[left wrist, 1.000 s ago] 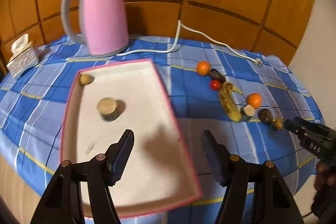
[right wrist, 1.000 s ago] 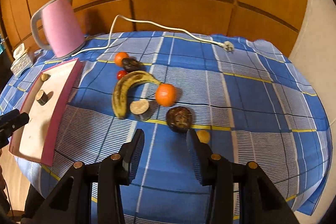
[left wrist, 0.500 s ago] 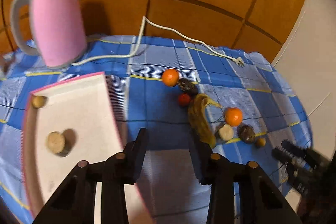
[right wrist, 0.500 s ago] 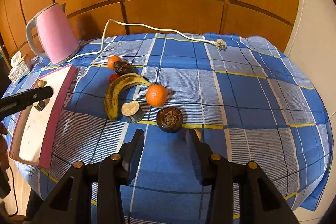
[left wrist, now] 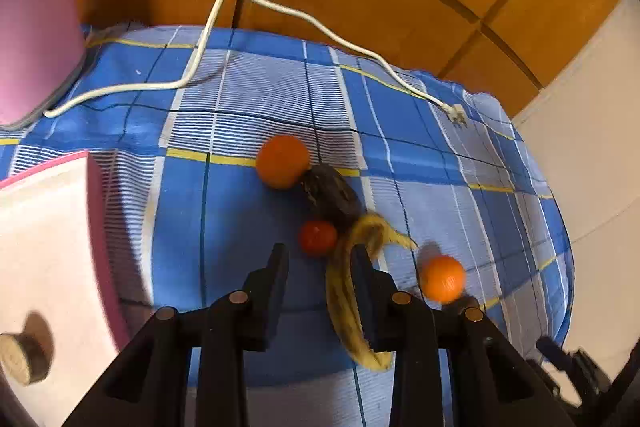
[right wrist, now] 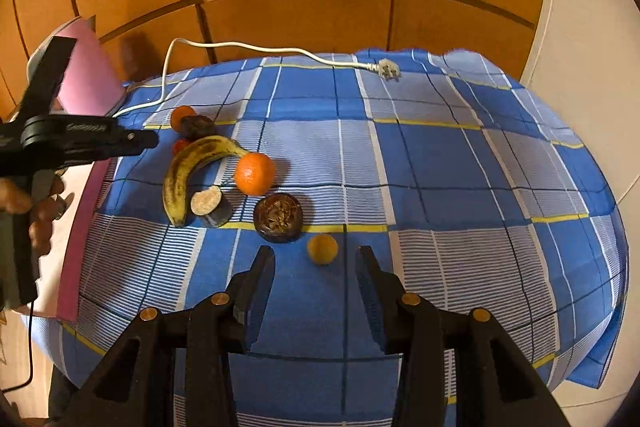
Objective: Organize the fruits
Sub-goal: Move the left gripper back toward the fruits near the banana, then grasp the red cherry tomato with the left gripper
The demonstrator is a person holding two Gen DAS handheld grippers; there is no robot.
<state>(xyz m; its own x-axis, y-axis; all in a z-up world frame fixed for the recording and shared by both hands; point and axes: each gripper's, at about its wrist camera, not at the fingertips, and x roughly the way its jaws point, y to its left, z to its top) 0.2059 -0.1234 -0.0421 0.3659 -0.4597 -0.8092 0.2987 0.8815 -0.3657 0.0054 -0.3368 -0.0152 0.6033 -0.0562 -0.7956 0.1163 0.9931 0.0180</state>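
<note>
Fruits lie on the blue checked cloth: a spotted banana [right wrist: 182,175], two oranges [right wrist: 255,173] [left wrist: 282,161], a small red fruit [left wrist: 318,237], a dark fruit [left wrist: 330,195], a round brown fruit [right wrist: 278,217], a cut dark piece [right wrist: 210,205] and a small yellow ball [right wrist: 322,248]. My left gripper [left wrist: 320,265] is open and empty, just short of the red fruit; its right finger overlaps the banana [left wrist: 344,301]. My right gripper [right wrist: 316,269] is open and empty, just behind the yellow ball. The pink-rimmed white tray [left wrist: 52,247] at left holds a cut piece [left wrist: 18,357].
A pink kettle [left wrist: 36,23] stands at the back left, its white cord [left wrist: 276,7] trailing across the cloth to a plug [right wrist: 386,69]. A wooden panelled wall stands behind. The table's edge drops off at the right. The left gripper shows in the right wrist view [right wrist: 84,141].
My left gripper has swung right from over the tray to the fruit cluster and closed in on the red fruit and banana. My right gripper has shifted slightly right, towards the yellow ball.
</note>
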